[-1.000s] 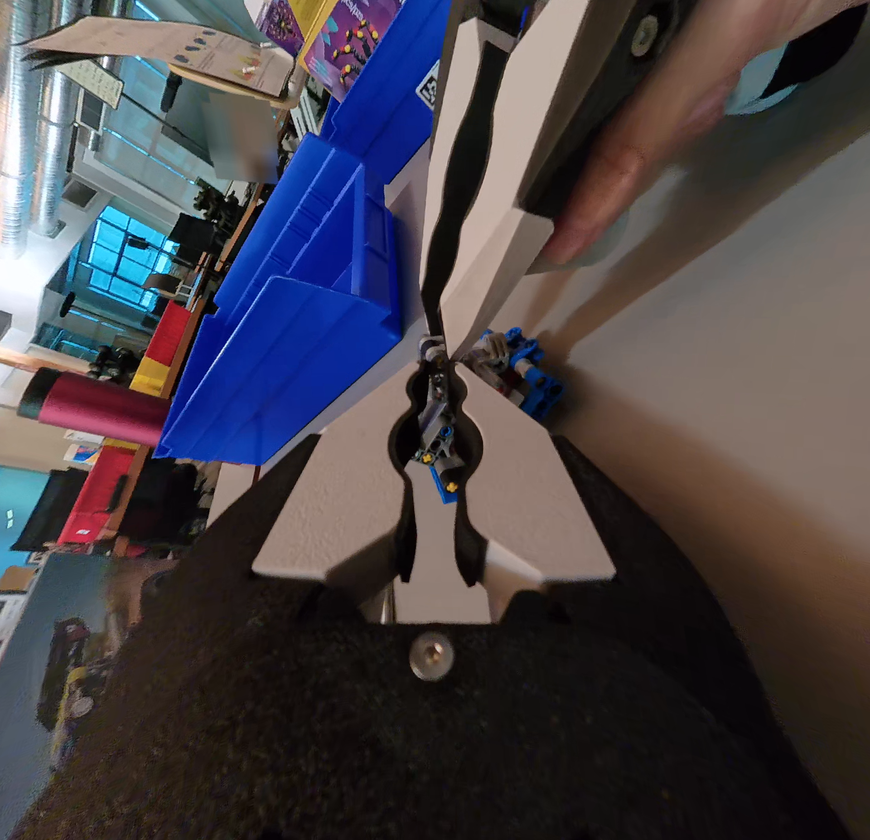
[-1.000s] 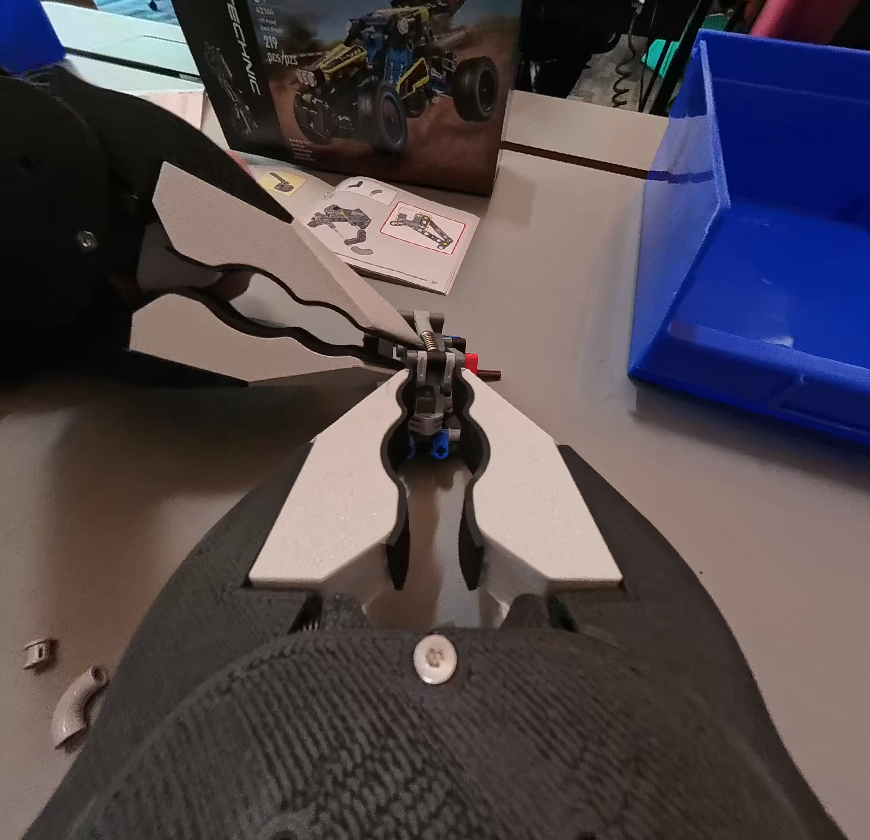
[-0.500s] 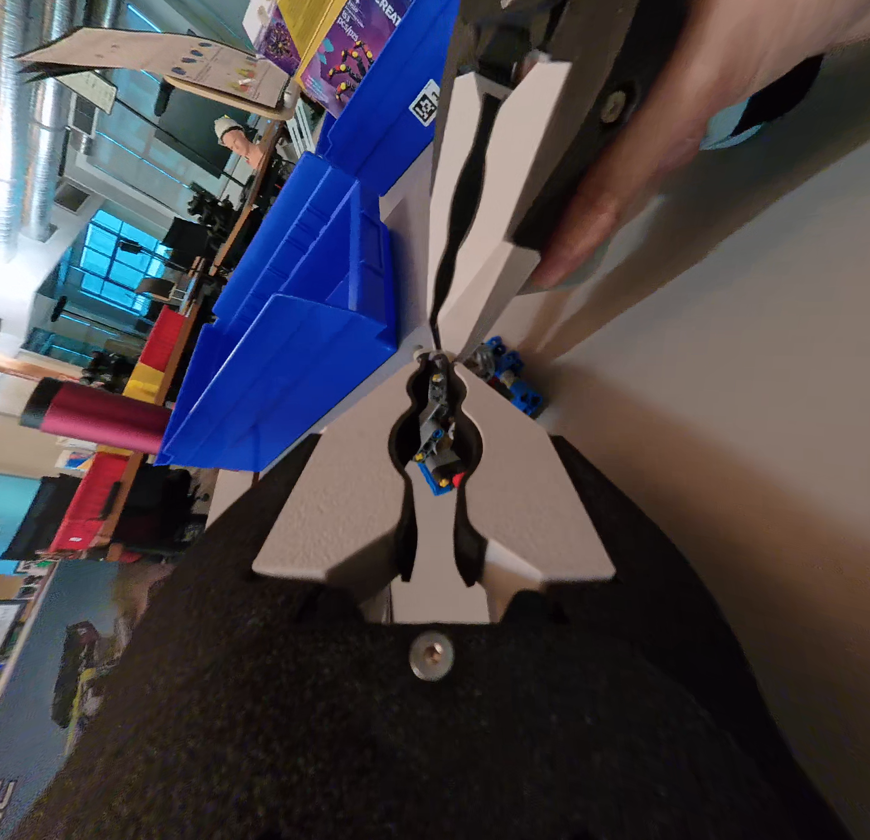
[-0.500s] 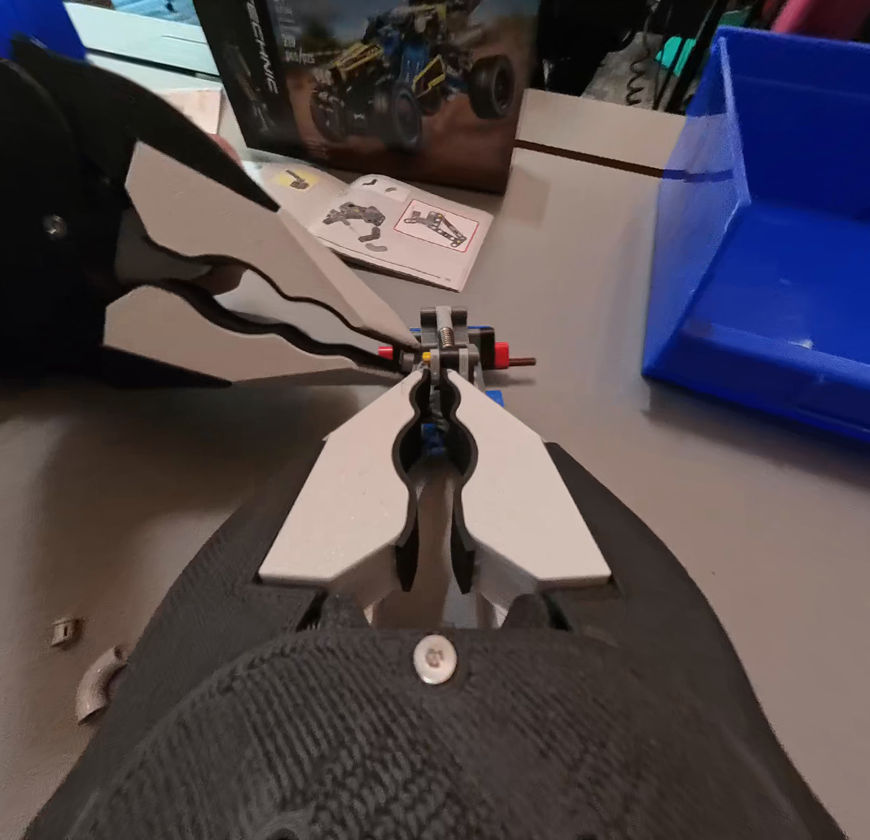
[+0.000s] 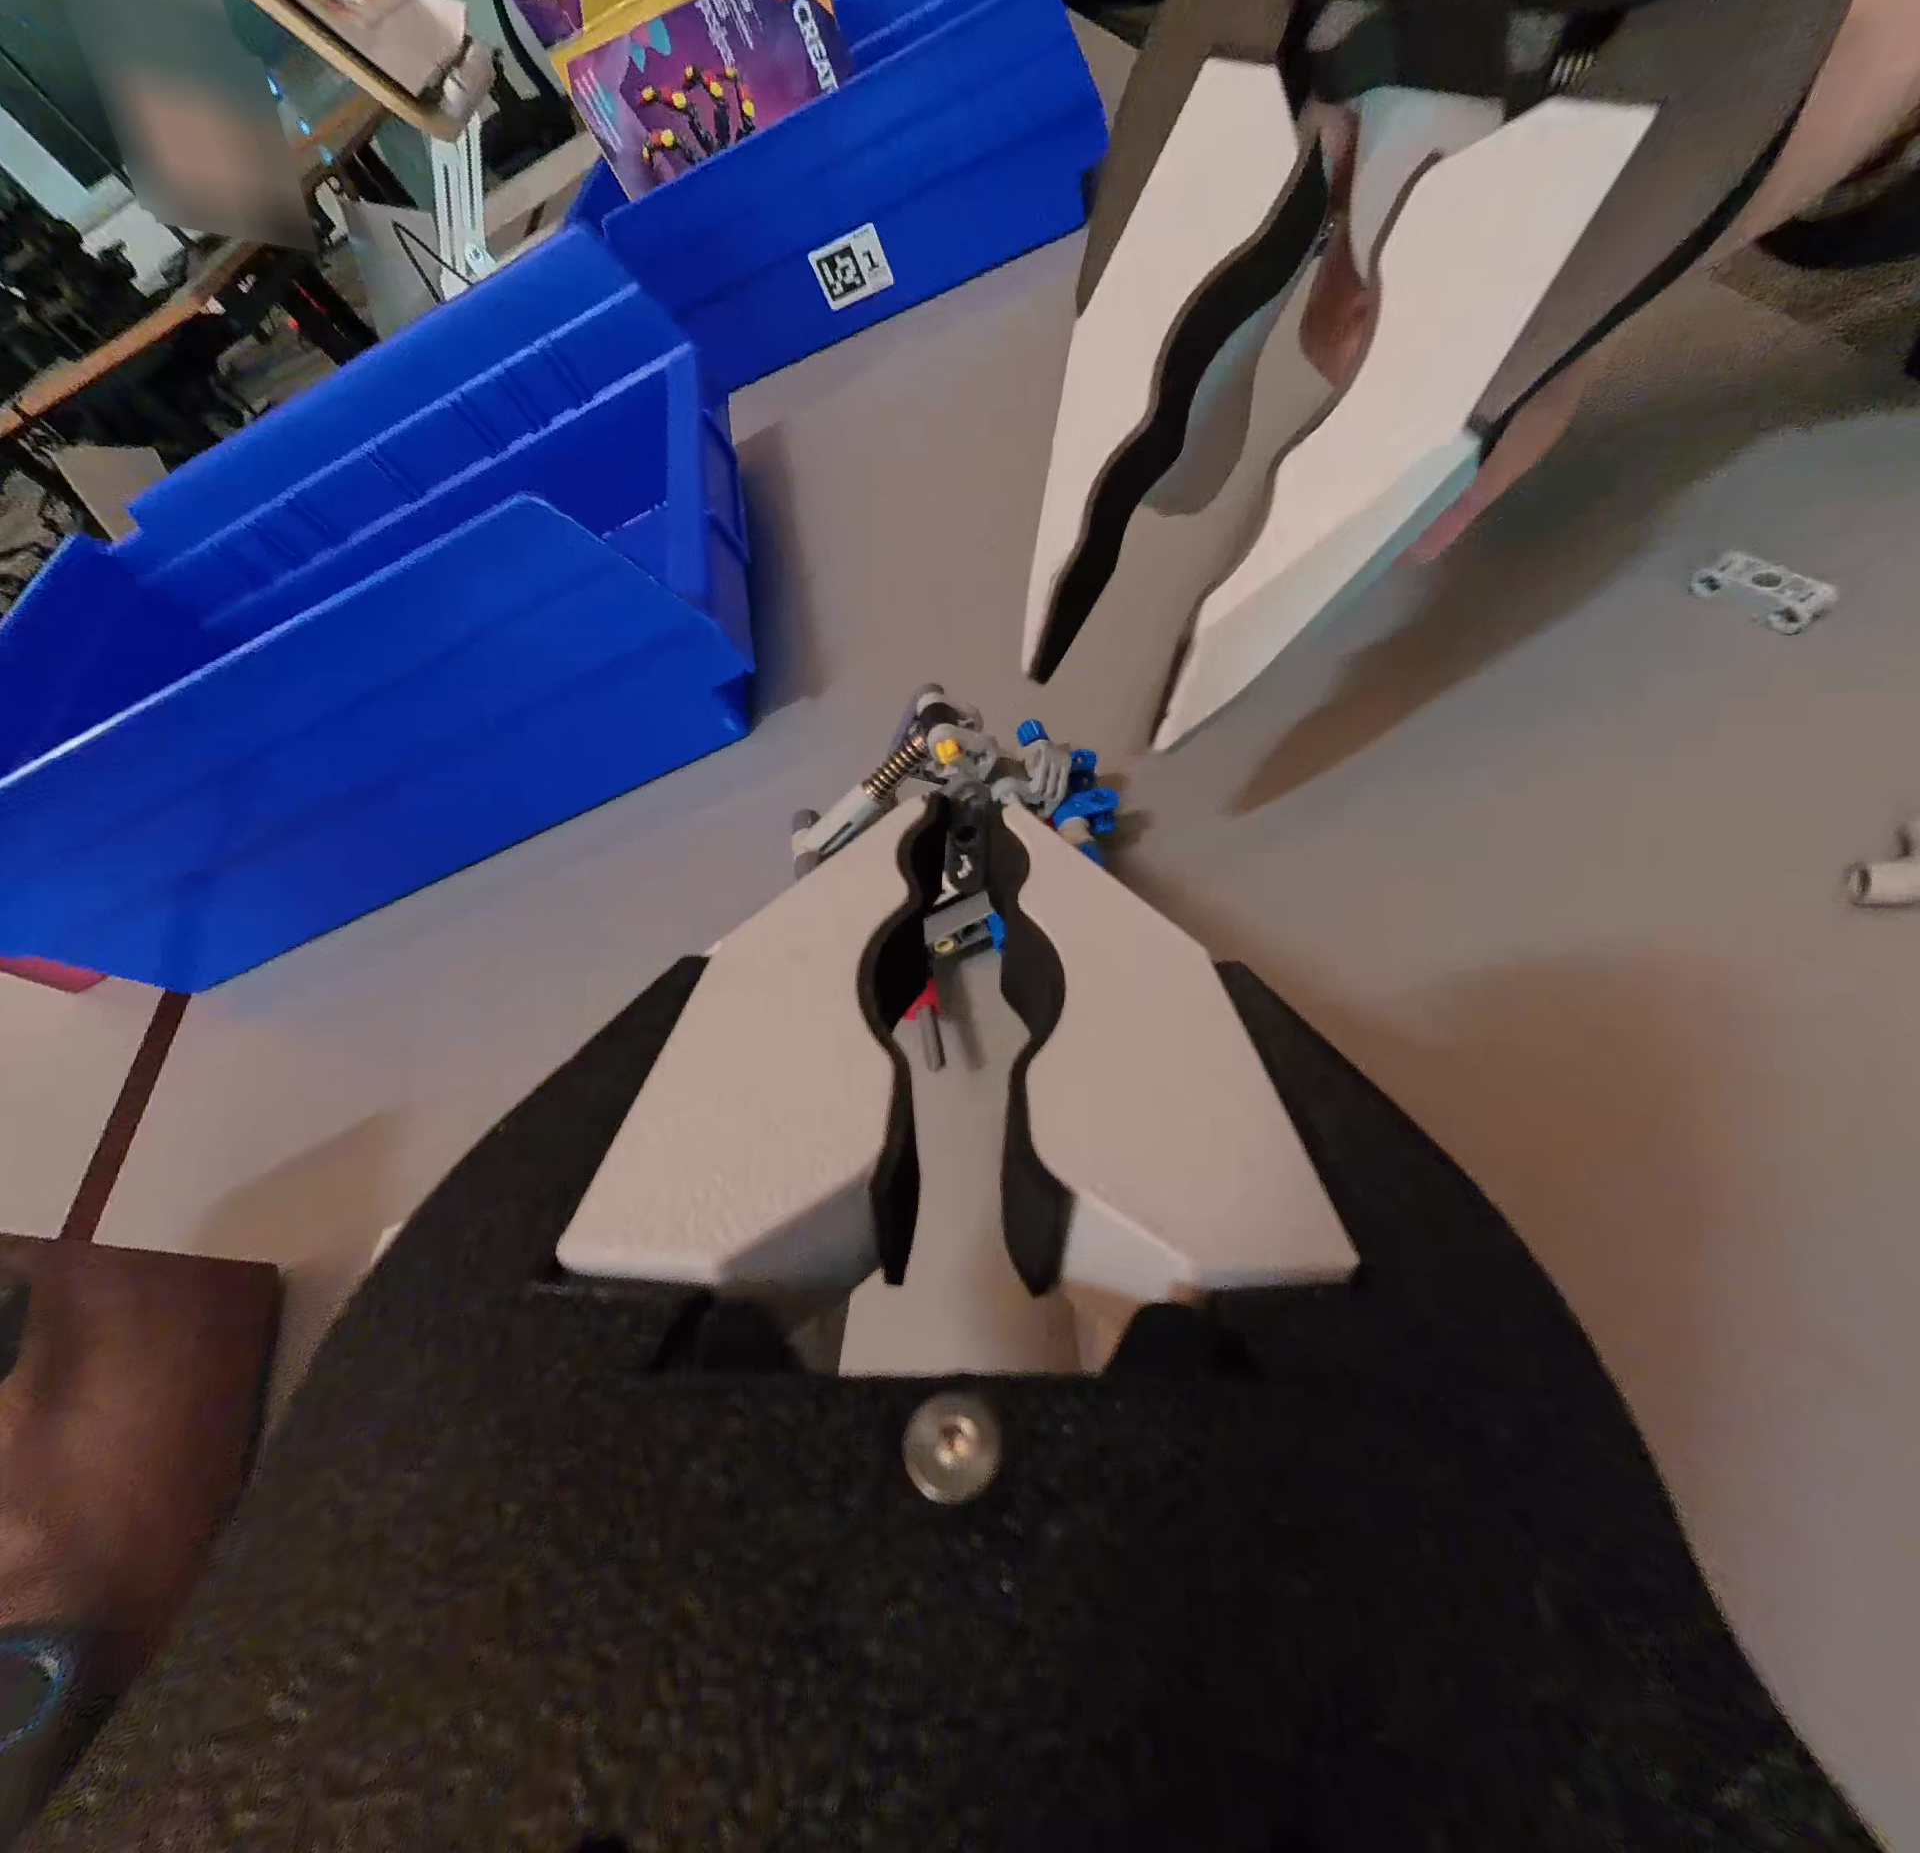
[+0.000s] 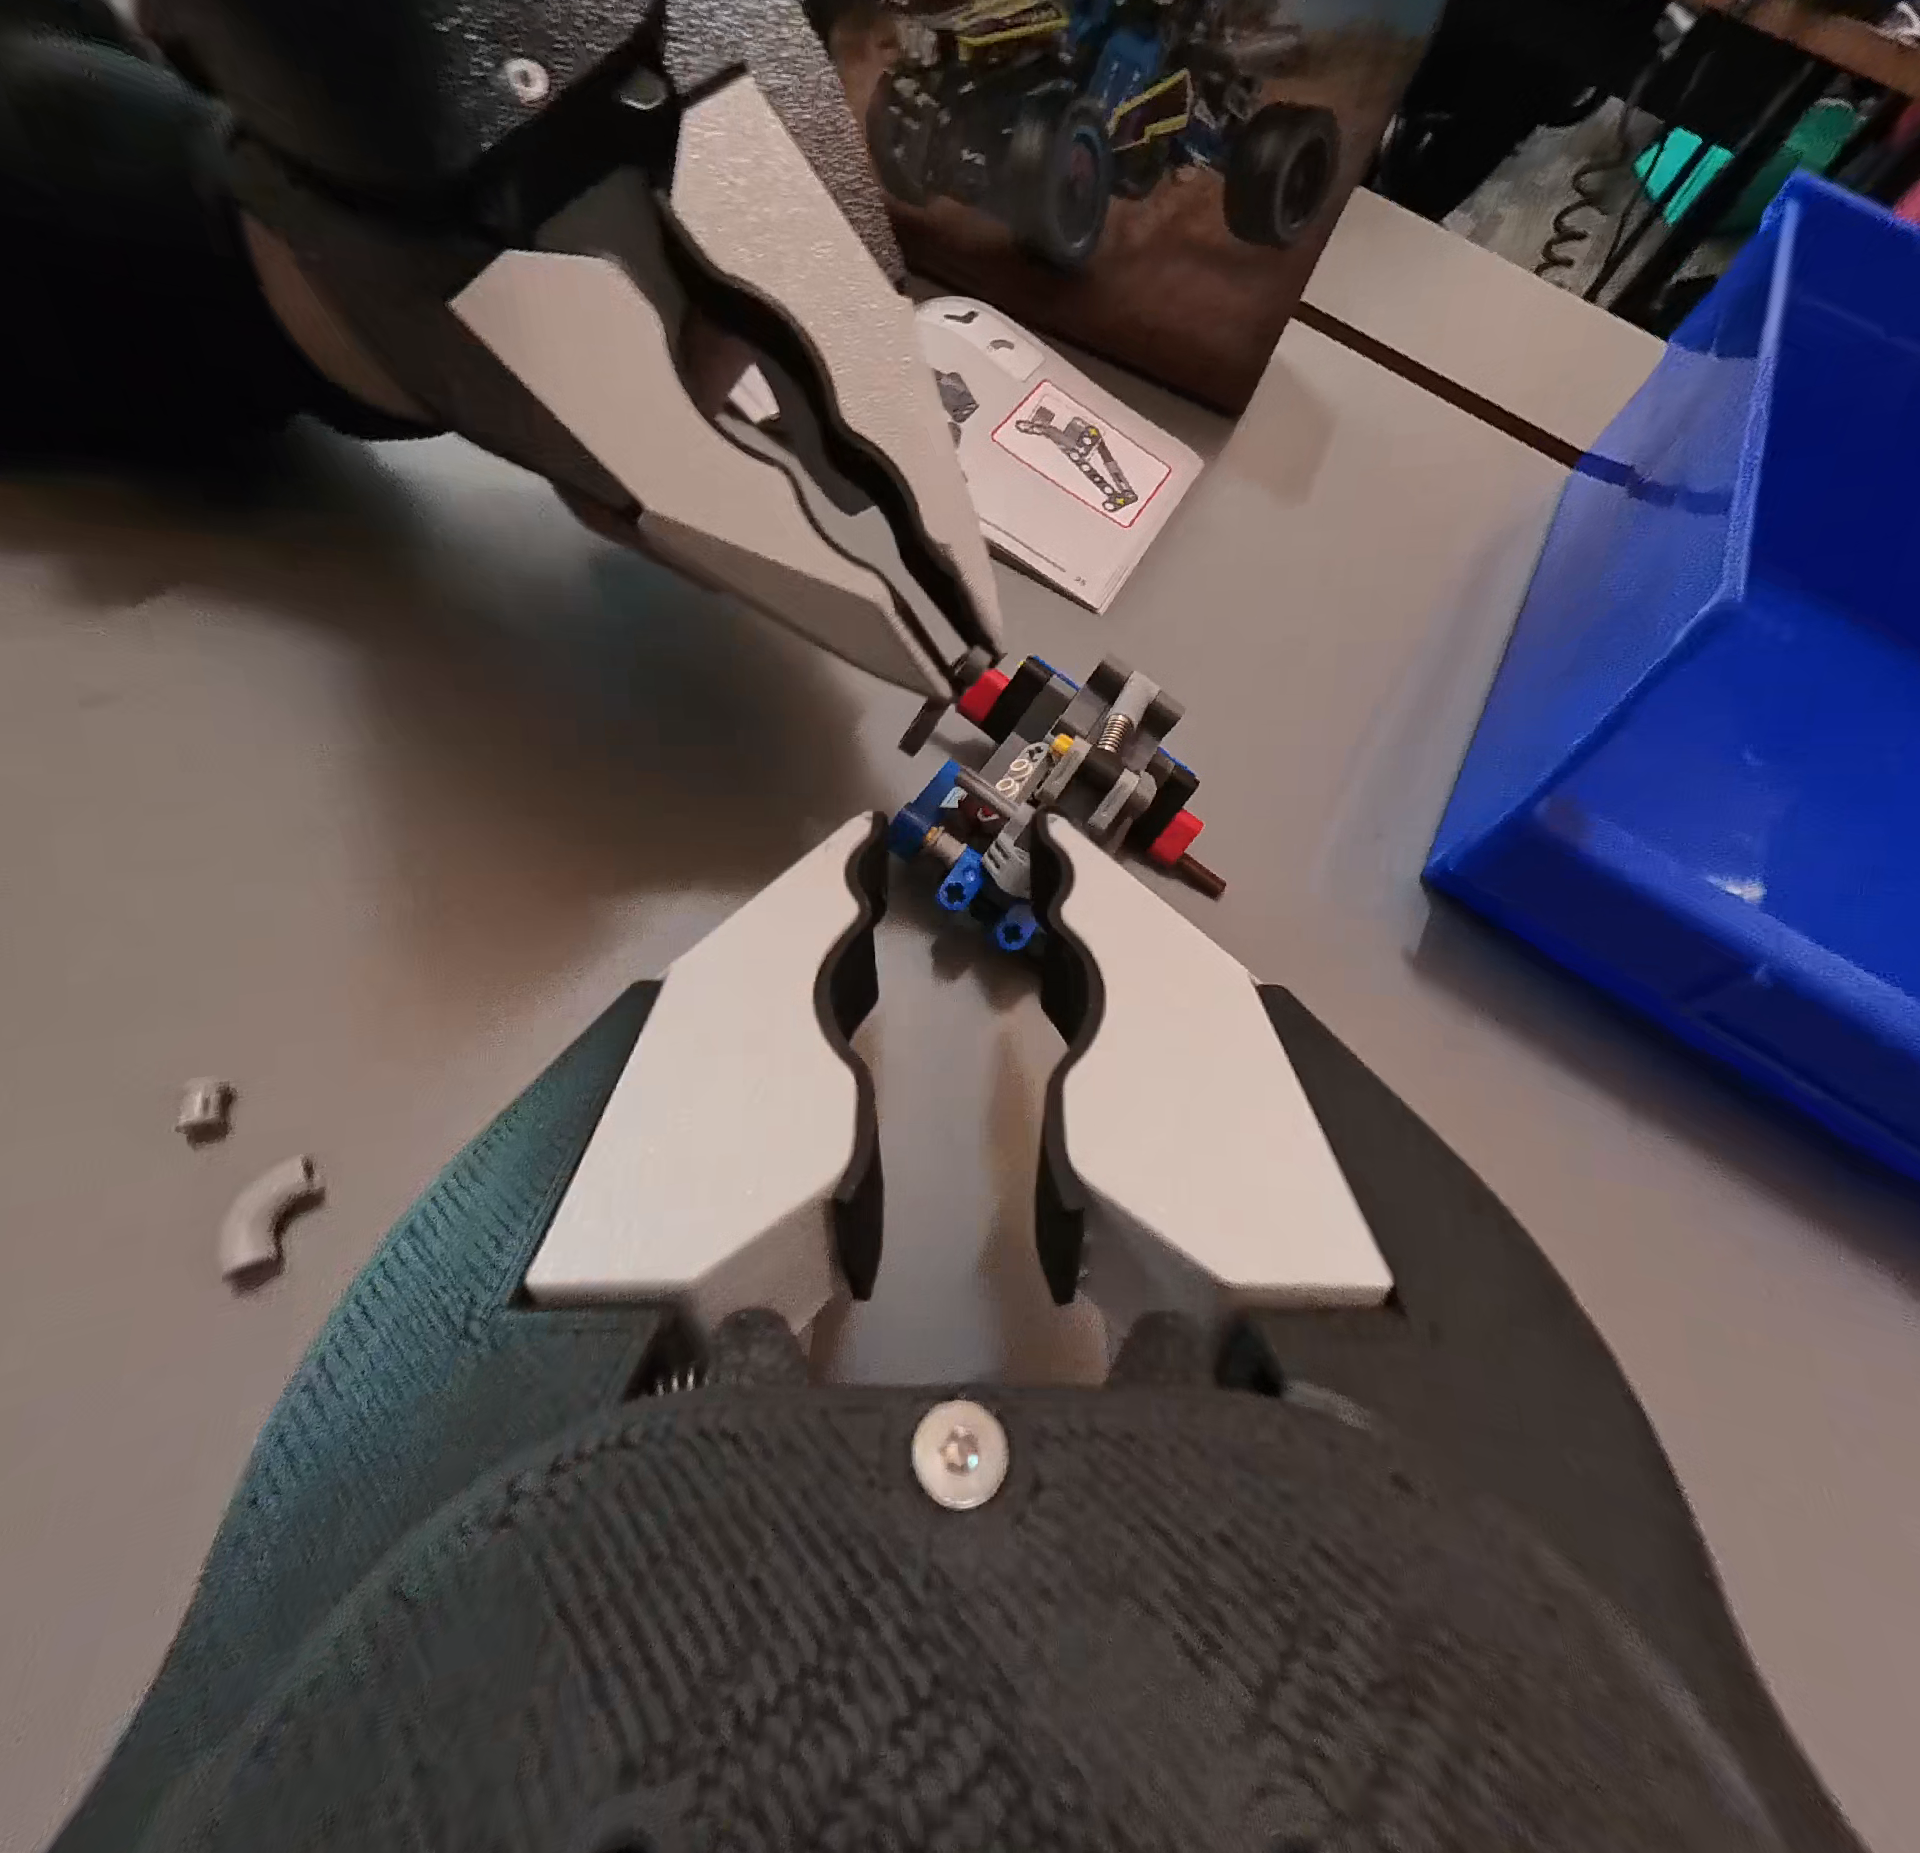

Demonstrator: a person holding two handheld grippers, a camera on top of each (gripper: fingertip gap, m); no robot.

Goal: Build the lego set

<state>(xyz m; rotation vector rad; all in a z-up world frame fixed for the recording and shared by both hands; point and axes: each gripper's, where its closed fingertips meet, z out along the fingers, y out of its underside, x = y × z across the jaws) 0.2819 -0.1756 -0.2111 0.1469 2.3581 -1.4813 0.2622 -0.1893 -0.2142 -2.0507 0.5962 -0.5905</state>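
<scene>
Since a second ago, right jaws (image 6: 961, 847) spread, now loosely straddling toy assembly (image 6: 1070, 764). Left jaws (image 5: 961, 816) apparently clamped on its end. Recentre before squeezing.

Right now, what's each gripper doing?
Left gripper: closed on the brick assembly.
Right gripper: open, fingers either side of the assembly's blue end, not gripping.

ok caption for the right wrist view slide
Right gripper open around a small brick assembly on the grey table, left gripper pinching its end.
</scene>
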